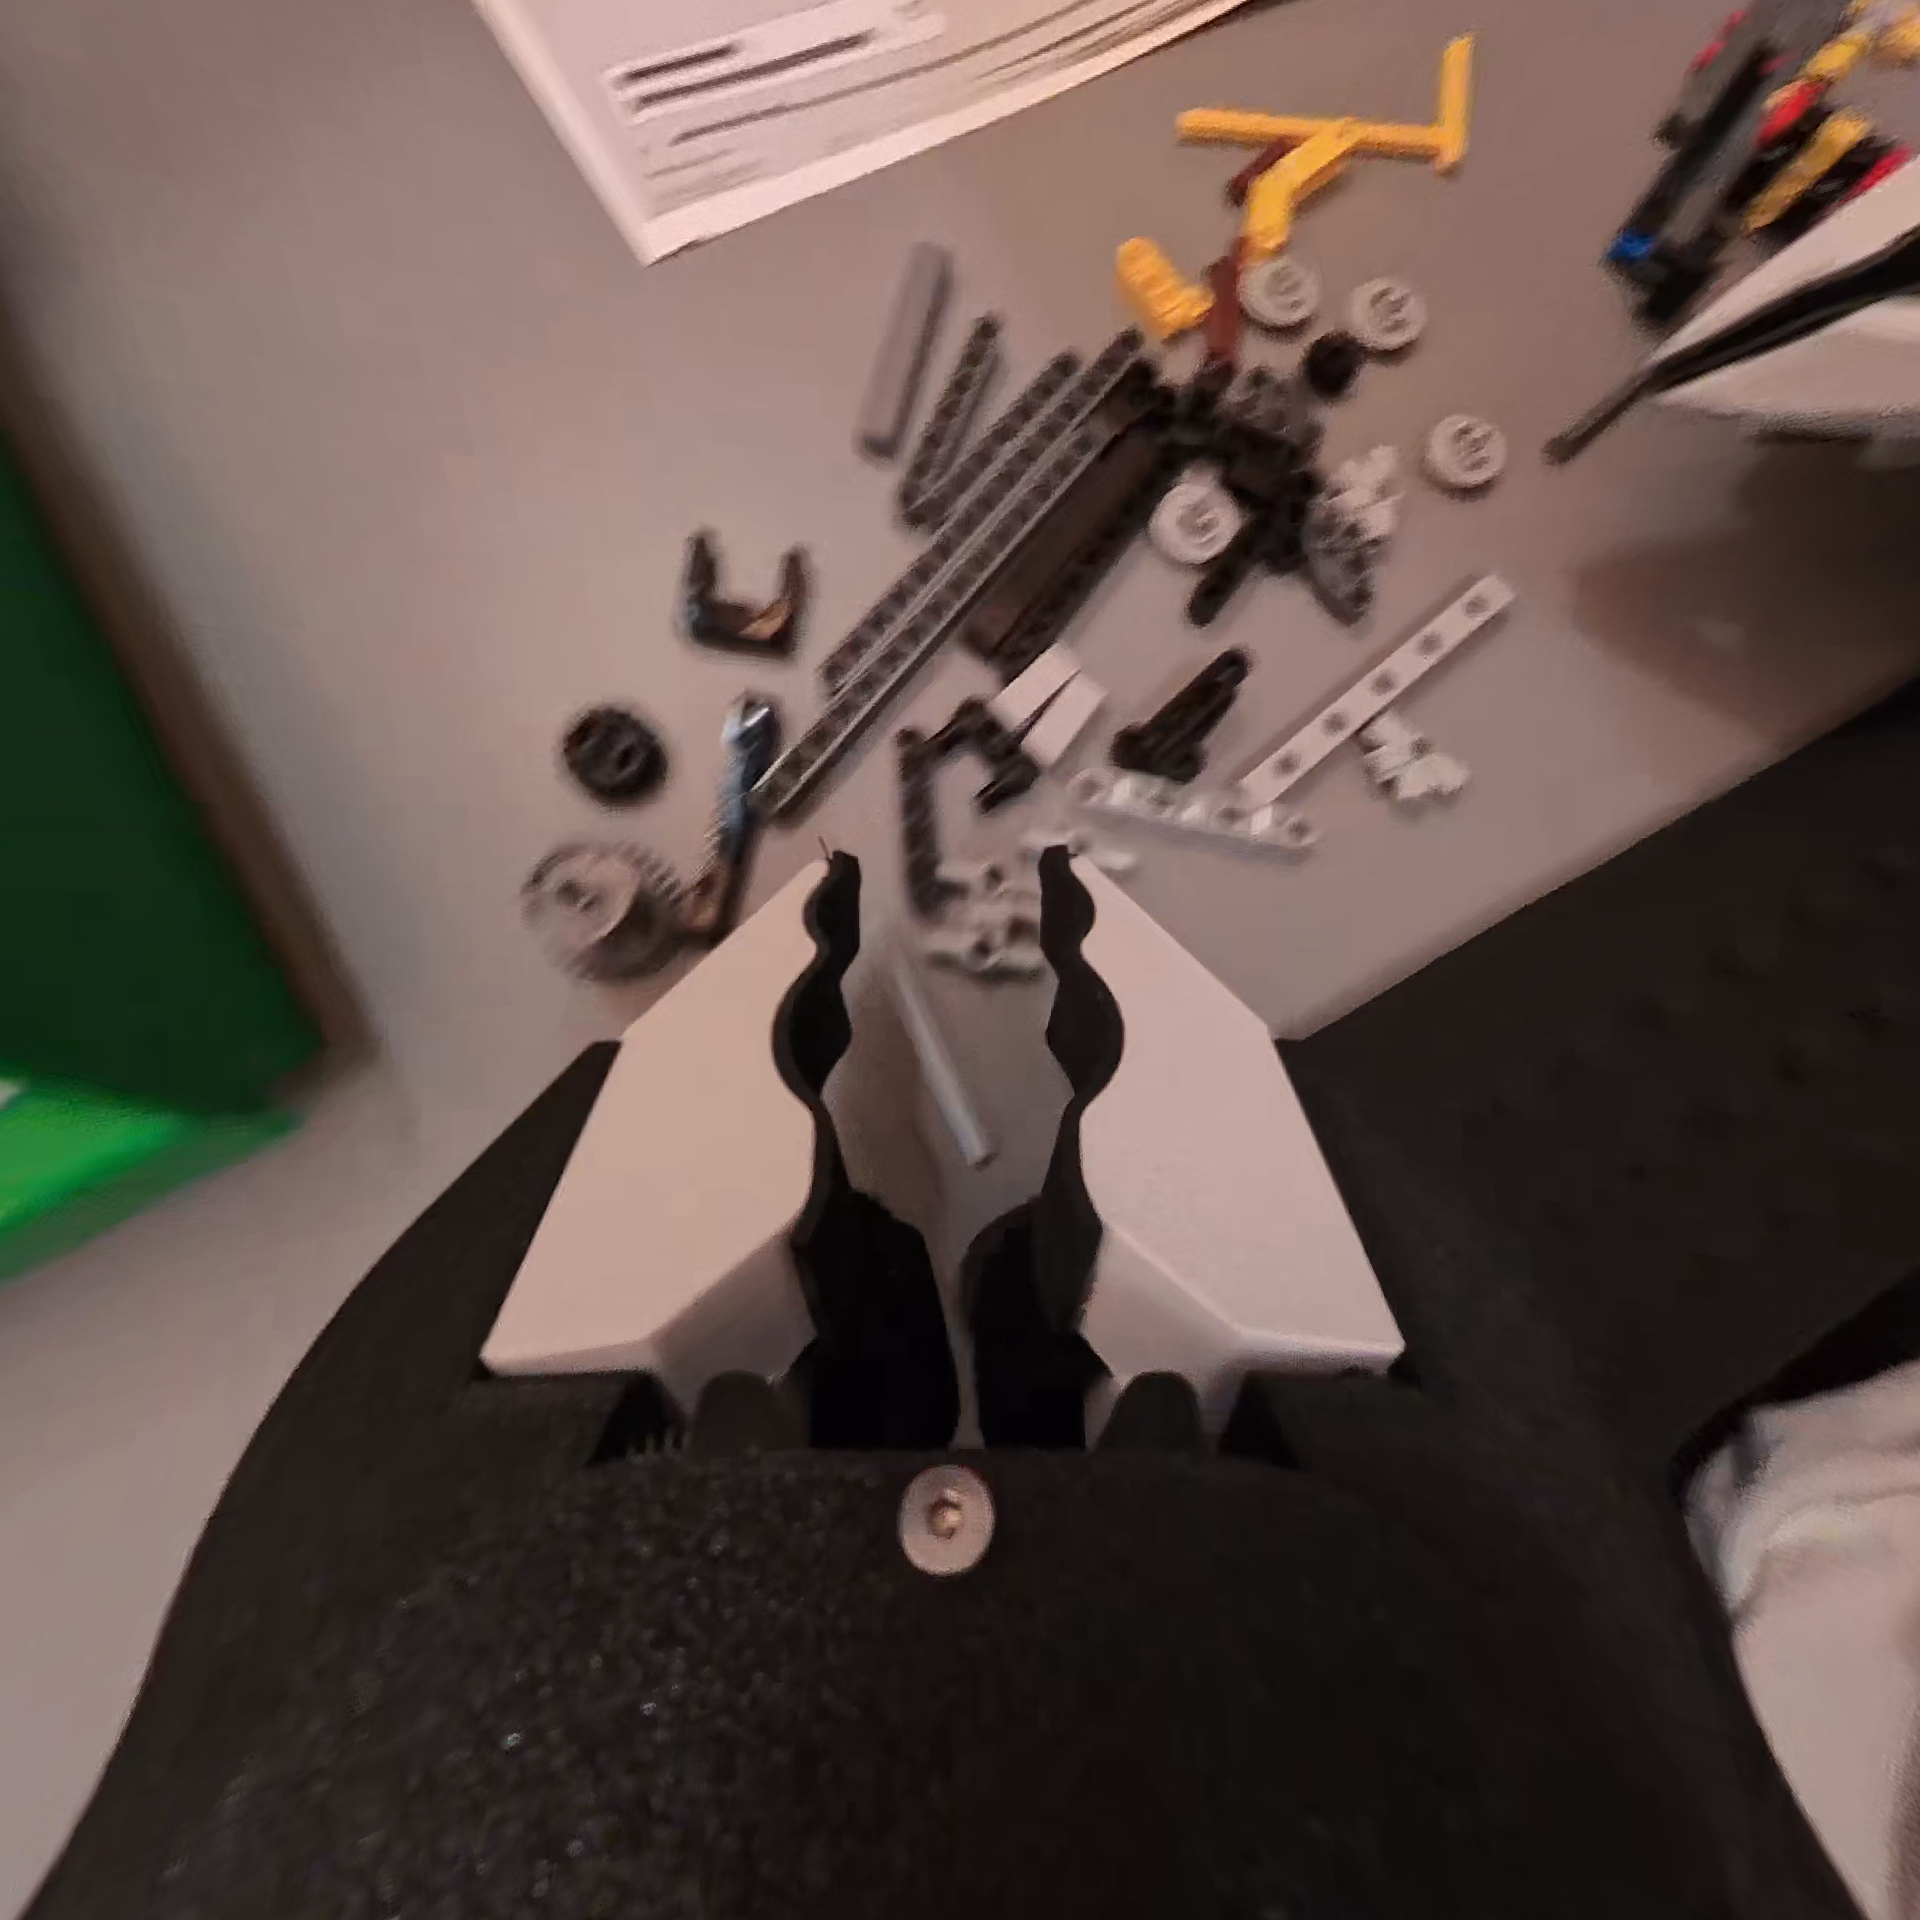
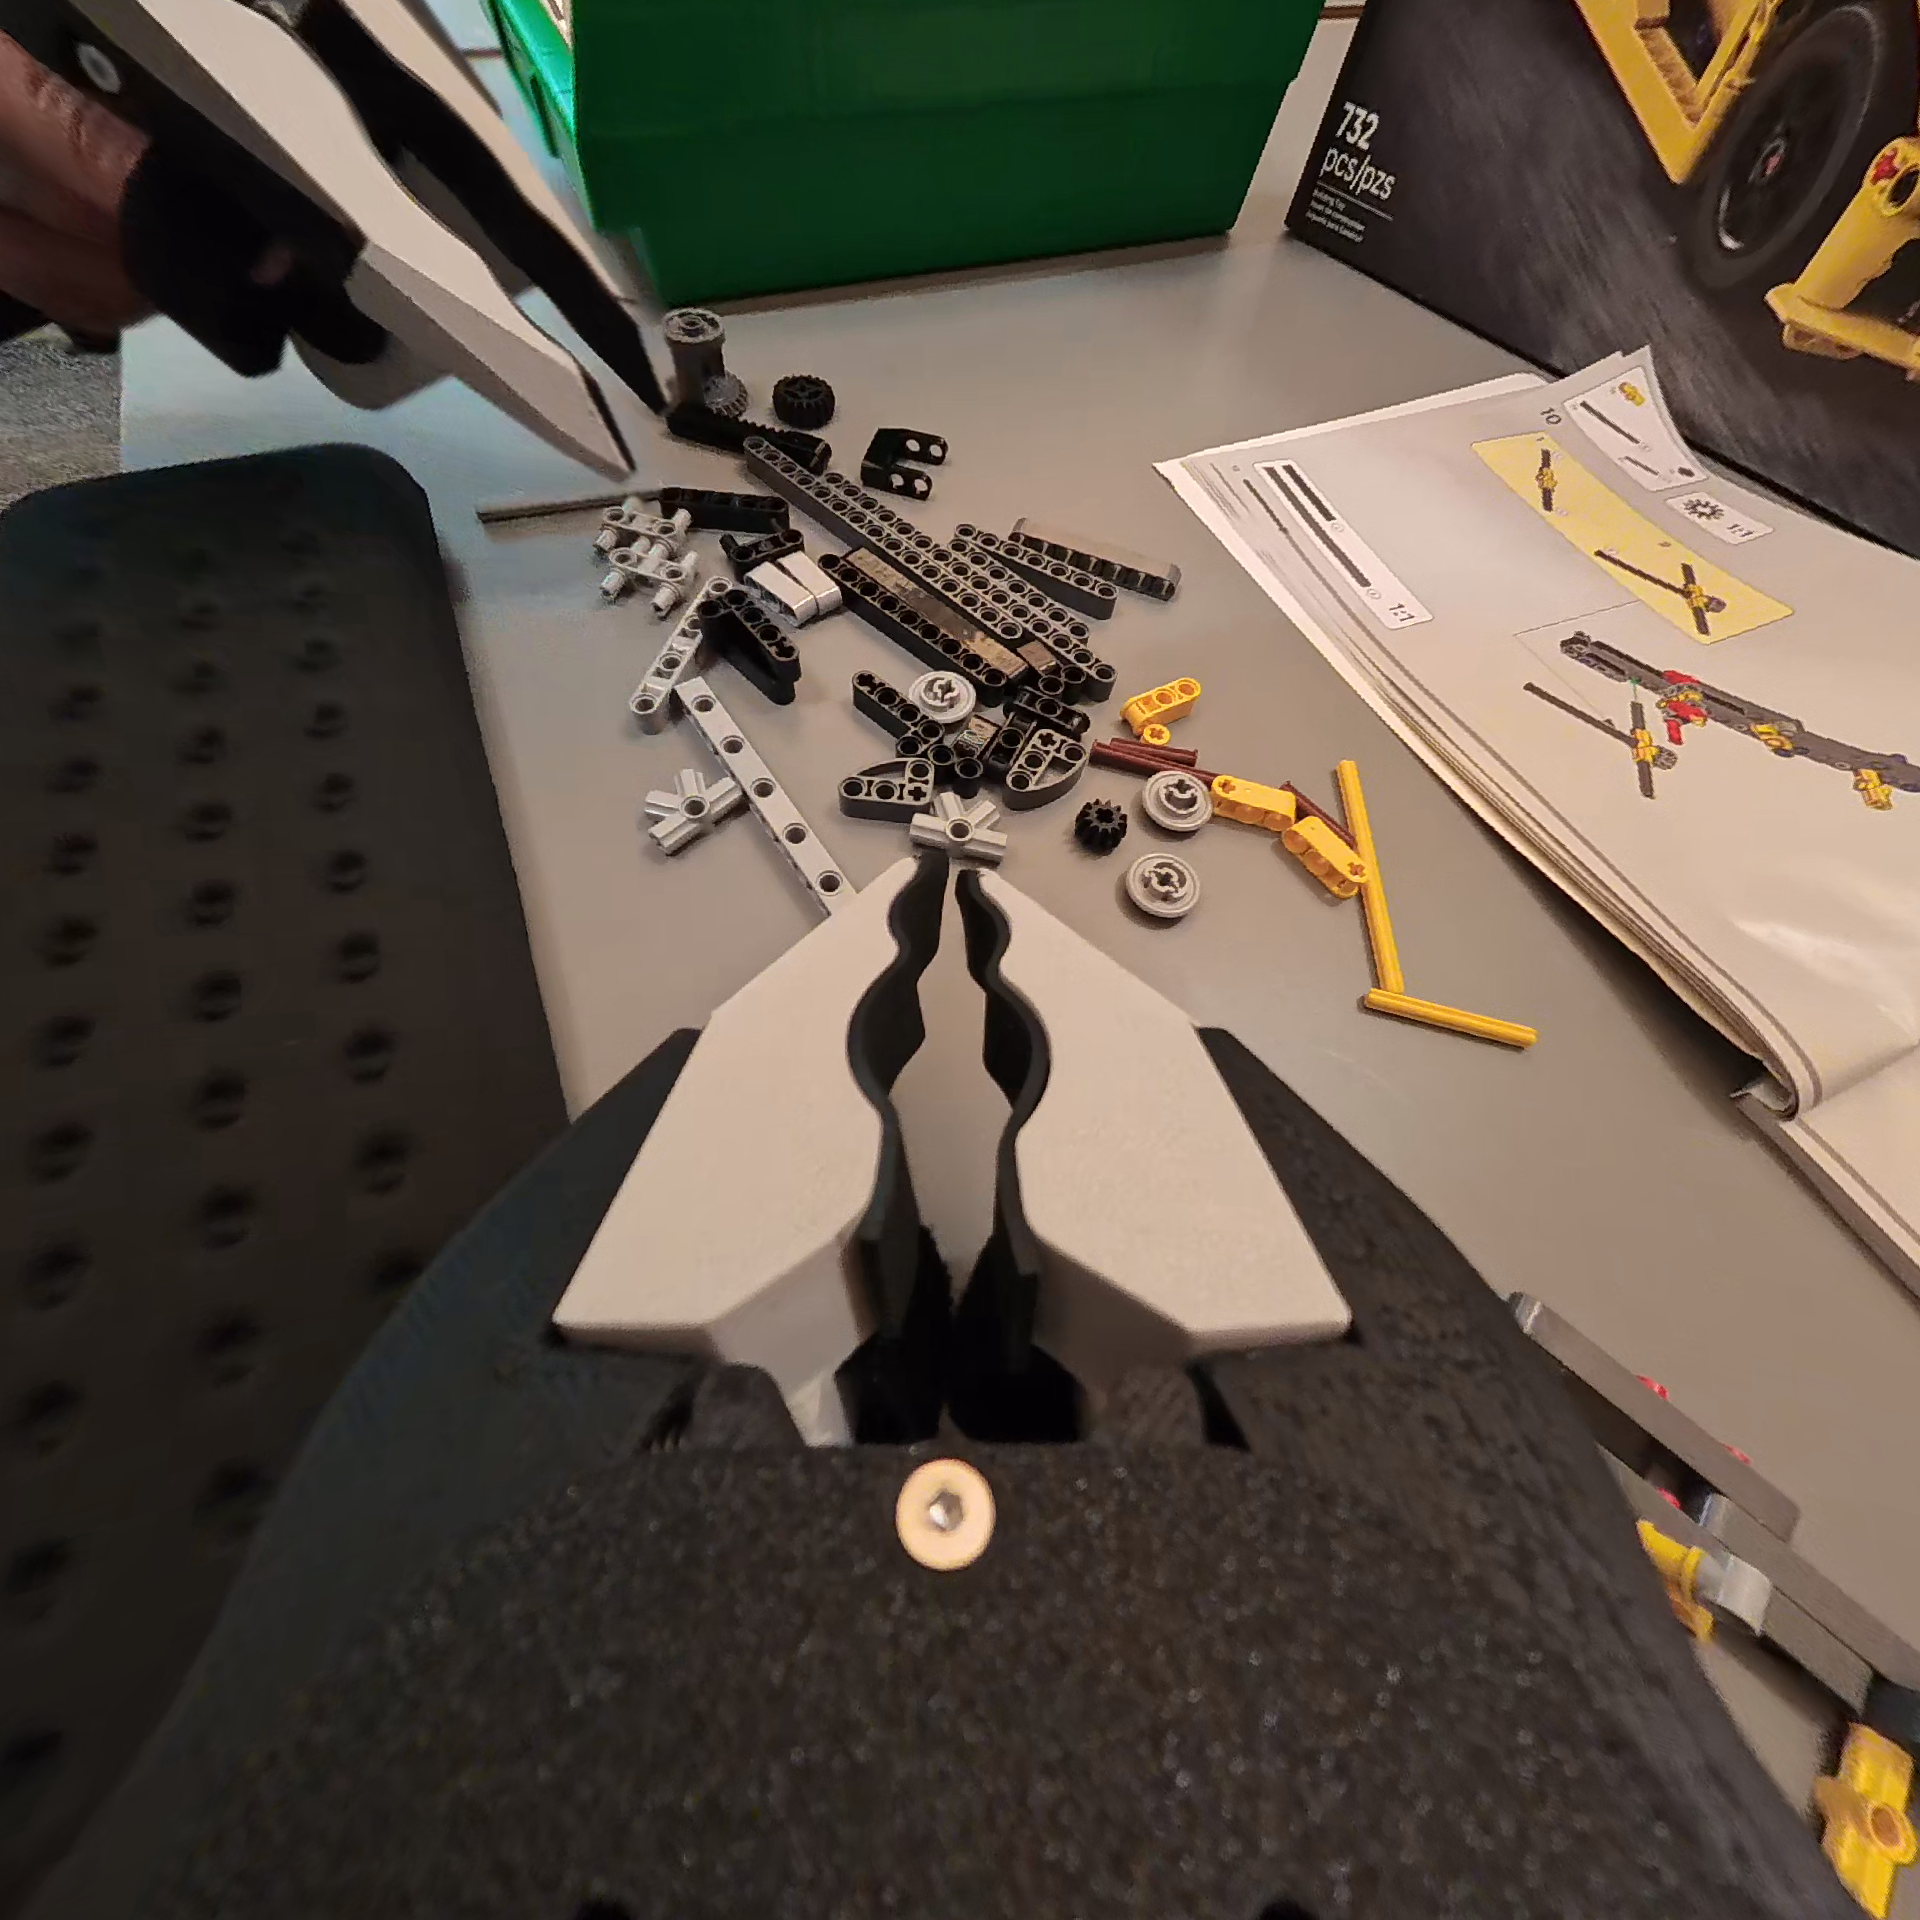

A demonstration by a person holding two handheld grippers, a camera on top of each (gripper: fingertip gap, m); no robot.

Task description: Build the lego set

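Note:
Loose Lego Technic pieces [image 2: 935, 623] lie in a pile on the grey table: black and grey beams, gears, grey pulleys, yellow connectors and two yellow axles [image 2: 1371, 883]. My right gripper [image 2: 951, 876] is shut on a light grey multi-armed connector [image 2: 958, 829] at its fingertips, at the near edge of the pile. My left gripper [image 1: 948, 862] is open and empty, hovering over the pile's other end [image 1: 1039, 582], above a thin grey axle [image 1: 945, 1081]. The left wrist view is motion-blurred. The left gripper also shows at the upper left of the right wrist view [image 2: 639, 431], near a dark gear stack [image 2: 694, 348].
An open instruction booklet [image 2: 1558, 675] lies right of the pile, with the set's box [image 2: 1507, 187] behind it. A green bin [image 2: 904, 135] stands at the back. A black perforated mat [image 2: 208, 831] lies on the left. A partly built model [image 2: 1714, 1579] sits at the near right. There is about 15 cm between the tips of the two grippers. To reach the thin grey axle [image 1: 945, 1081] in a straight line is about 4 cm for my left fingers, about 20 cm for my right. It is also in sight in the right wrist view [image 2: 535, 495].

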